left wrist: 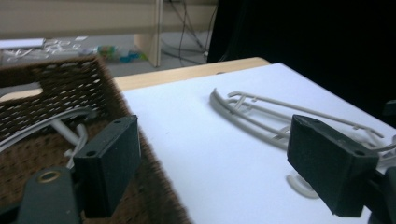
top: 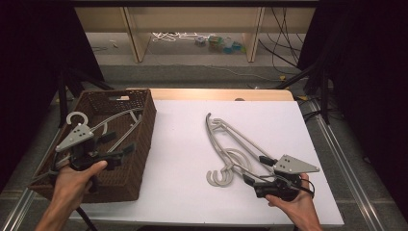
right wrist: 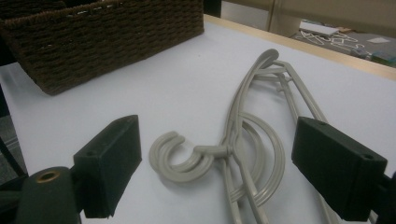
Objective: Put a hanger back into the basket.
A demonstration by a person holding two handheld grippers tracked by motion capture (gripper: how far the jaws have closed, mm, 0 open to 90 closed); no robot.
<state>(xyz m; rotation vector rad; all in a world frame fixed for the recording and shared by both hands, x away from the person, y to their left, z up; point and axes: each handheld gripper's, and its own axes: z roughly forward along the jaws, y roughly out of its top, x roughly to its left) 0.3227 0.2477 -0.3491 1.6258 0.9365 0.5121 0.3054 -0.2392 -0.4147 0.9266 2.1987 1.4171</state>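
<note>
On the counter [top: 183, 159], our gaping right tongs [right wrist: 217, 172] face light, stiff hangers [right wrist: 243, 154]; we'd pinch the neck.

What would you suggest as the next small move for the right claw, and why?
Probably ease the right claw forward and close it on the grey hangers near their hooks. Its jaws stand open and empty just short of the stack on the white table, while one hanger already lies in the wicker basket.
</note>
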